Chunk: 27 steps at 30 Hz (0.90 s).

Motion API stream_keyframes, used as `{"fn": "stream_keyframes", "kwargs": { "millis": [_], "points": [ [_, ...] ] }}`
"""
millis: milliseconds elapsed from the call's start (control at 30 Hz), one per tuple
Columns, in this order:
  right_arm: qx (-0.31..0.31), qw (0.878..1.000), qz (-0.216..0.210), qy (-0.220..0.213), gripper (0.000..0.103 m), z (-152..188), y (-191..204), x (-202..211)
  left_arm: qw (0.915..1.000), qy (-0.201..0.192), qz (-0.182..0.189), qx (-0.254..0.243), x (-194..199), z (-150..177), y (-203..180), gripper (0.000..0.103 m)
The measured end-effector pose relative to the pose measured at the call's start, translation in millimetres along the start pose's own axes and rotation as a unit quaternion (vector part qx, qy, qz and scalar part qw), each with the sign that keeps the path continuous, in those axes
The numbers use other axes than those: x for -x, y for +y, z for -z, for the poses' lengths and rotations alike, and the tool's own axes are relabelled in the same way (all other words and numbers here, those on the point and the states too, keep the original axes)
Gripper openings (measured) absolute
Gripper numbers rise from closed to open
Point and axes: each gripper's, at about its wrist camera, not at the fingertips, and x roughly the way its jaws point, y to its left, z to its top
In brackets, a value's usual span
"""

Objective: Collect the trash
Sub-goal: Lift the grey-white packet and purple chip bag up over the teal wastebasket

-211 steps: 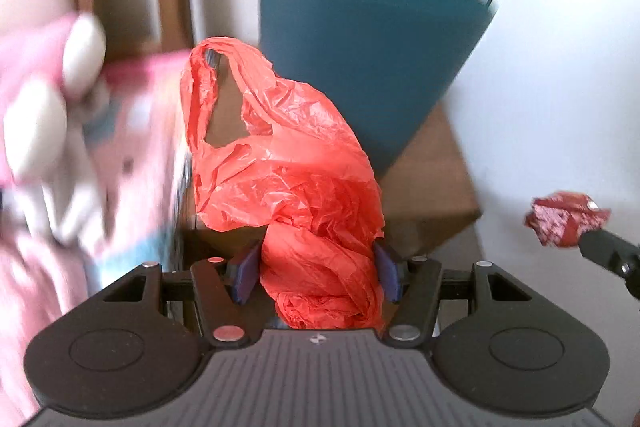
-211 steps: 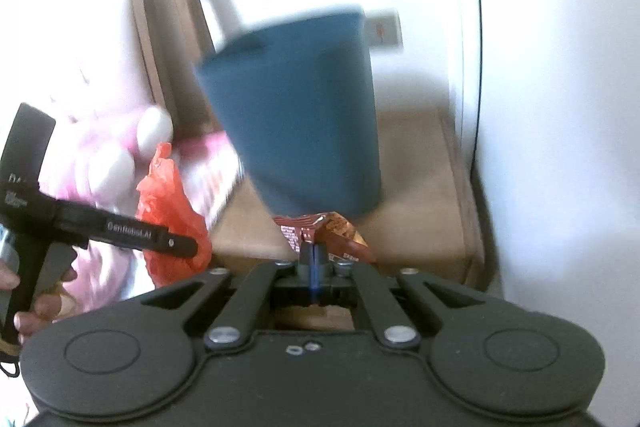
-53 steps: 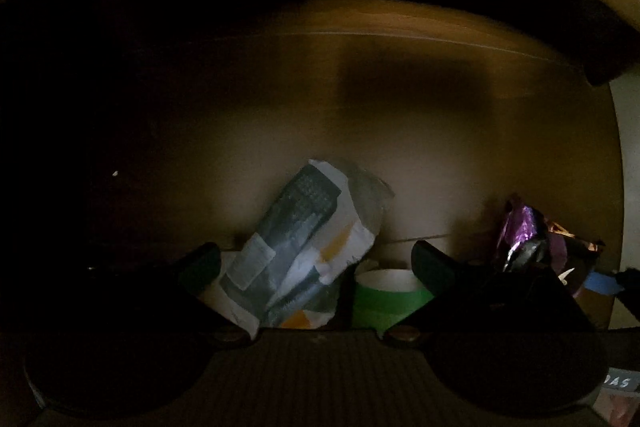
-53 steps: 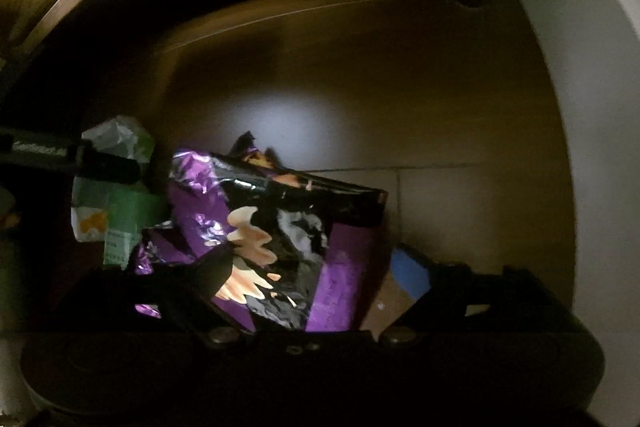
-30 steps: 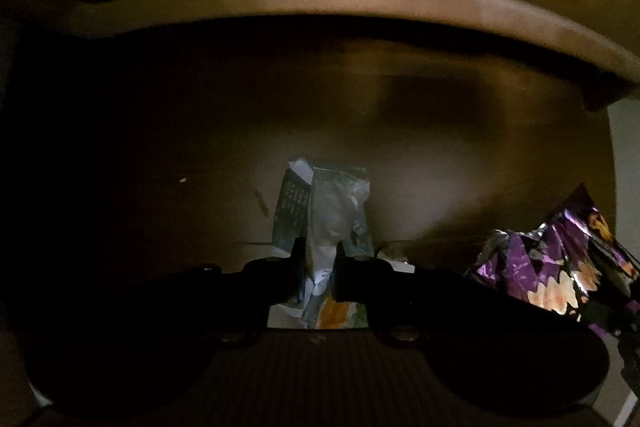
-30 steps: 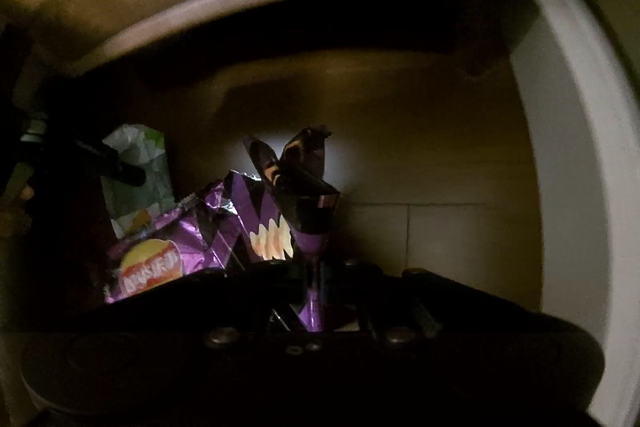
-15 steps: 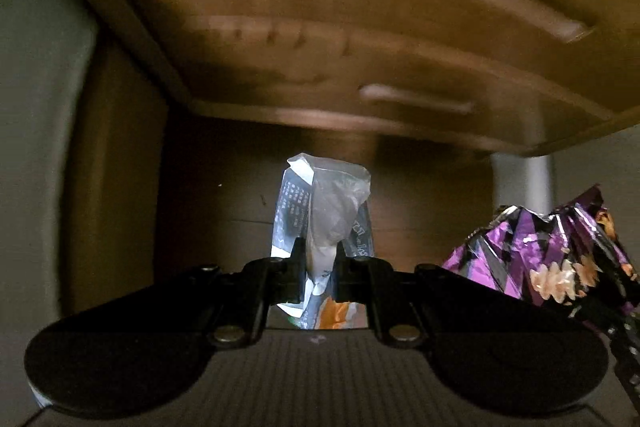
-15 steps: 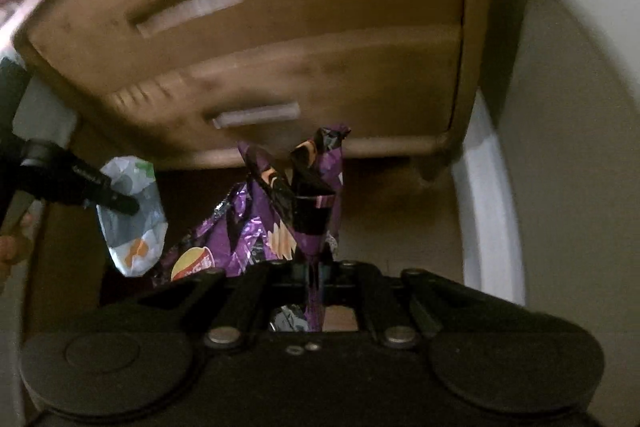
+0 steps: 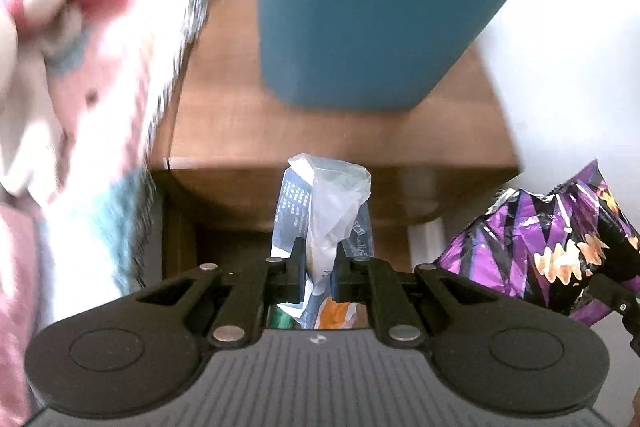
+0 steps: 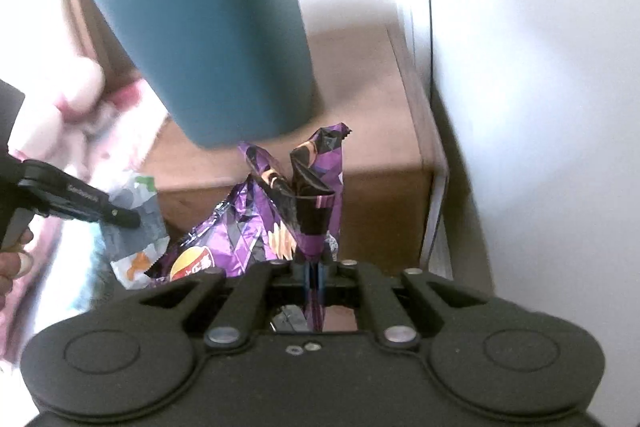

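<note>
Trash is held in both tongs: a pale crumpled wrapper is pinched by the left tongs, and a purple chip bag is clamped by the right tongs. Both pieces are held up in front of the wooden surface, on which a blue bin stands.

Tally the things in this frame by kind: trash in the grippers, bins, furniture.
Wrappers held: 2, a white and grey wrapper in the left gripper and a purple chip bag in the right gripper.
Bins: 1, the blue bin.
Furniture: 1, the wooden nightstand.
Total: 4.
</note>
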Motion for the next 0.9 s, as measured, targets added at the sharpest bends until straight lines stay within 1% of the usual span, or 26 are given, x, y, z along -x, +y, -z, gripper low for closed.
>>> {"fn": "stream_keyframes", "kwargs": {
  "millis": [100,267,400,500,567,733,800,900],
  "points": [
    [0.013,1.000,-0.009,-0.012,0.003,-30,16,37,0.9997,-0.021,0.011,-0.010,35,-17,-7,0.011],
    [0.033,0.999,-0.014,-0.035,0.003,-73,40,79,0.9982,-0.053,0.022,-0.018,91,-47,-14,0.011],
    [0.057,0.996,-0.011,-0.069,0.003,-108,58,110,0.9952,-0.088,0.033,-0.029,132,-72,-16,0.011],
    [0.069,0.993,-0.013,-0.099,0.003,-133,67,124,0.9922,-0.111,0.026,-0.051,155,-92,-19,0.011],
    [0.078,0.990,-0.005,-0.114,0.003,-153,75,128,0.9895,-0.129,0.022,-0.063,167,-106,-21,0.011],
    [0.111,0.981,0.027,-0.157,0.003,-210,90,133,0.9831,-0.160,0.028,-0.085,189,-150,-26,0.011],
    [0.122,0.977,0.044,-0.171,0.003,-232,95,131,0.9810,-0.167,0.022,-0.095,193,-166,-30,0.011],
    [0.139,0.971,0.070,-0.182,0.003,-261,105,118,0.9796,-0.166,0.018,-0.111,190,-188,-38,0.011]
  ]
}}
